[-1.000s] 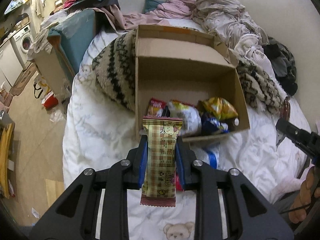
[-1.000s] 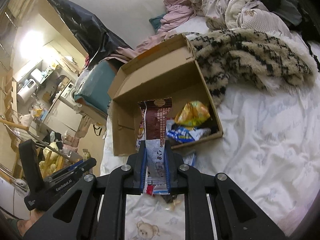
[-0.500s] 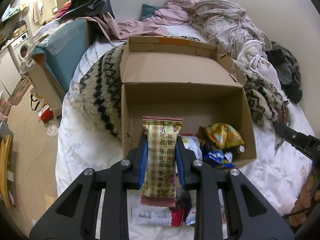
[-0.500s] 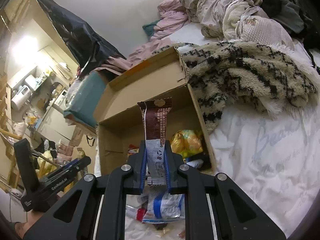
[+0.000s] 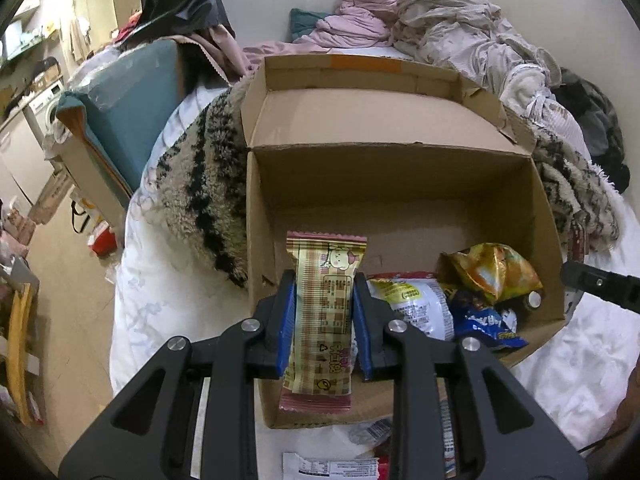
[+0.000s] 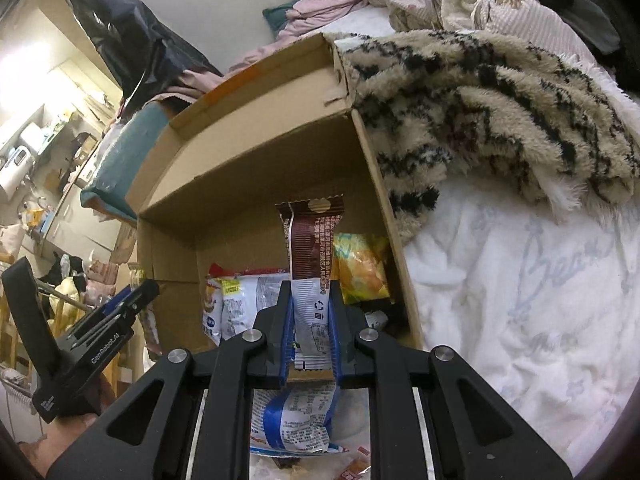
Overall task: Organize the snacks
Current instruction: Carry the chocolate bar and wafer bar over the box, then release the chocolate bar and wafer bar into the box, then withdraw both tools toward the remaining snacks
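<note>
Snacks and their open cardboard box on the bed

A yellow plaid snack bar (image 5: 322,316) and a brown-and-white snack bar (image 6: 311,268) stand upright over the cardboard box (image 5: 400,184), which holds a gold bag (image 5: 490,270), a white packet (image 5: 412,306) and a blue packet (image 5: 486,324); more packets (image 6: 296,420) lie on the bed before it.

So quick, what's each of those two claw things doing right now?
Left gripper: closed on a yellow plaid snack bar.
Right gripper: closed on a brown-and-white snack bar.
</note>
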Motion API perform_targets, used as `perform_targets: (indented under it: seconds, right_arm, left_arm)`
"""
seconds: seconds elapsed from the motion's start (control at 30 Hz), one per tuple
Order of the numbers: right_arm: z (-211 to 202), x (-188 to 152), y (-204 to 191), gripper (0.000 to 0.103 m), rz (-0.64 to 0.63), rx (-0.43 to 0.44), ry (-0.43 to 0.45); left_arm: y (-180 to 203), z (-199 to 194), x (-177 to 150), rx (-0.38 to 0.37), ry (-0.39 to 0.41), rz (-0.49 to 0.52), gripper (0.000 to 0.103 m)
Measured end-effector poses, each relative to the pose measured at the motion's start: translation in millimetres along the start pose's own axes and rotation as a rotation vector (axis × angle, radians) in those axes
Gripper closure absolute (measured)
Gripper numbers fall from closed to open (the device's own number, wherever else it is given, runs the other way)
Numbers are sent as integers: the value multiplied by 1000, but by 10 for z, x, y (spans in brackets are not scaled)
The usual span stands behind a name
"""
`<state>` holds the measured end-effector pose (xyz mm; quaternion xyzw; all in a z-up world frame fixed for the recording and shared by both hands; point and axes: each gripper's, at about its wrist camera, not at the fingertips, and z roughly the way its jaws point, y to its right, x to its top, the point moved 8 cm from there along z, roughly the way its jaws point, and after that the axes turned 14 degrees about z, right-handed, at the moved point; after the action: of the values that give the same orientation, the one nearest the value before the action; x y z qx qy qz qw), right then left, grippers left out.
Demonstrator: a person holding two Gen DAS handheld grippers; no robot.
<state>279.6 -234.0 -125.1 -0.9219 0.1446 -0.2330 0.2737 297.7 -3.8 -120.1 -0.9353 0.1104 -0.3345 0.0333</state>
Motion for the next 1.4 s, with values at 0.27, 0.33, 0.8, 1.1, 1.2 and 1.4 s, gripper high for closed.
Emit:
perform_targets:
  seconds: [0.27,0.33,0.8,1.1,1.2,1.4]
  right_arm:
    - [33,6,10,85,26,-2,8]
    - [28,11,-4,84,18,-4,17]
    - [-22,78,62,52,79,0,30]
    - [-103,123,7,29,64,7,67]
    - [-90,104,-19,29,54,9,58]
    - [-101,75,-68,29,32,13,53]
  left_arm:
    - [39,-46,13,-39,4,-14,79]
    - [50,-63,17,-42,6,-14,79]
    - [59,-131,-15,-22,5,-32,48]
    - [41,-232,-7,-35,31,-47,14]
    - [33,-244,-11,-38,28,-52,14]
    - [0,-289,-51,-31,20,-66,14]
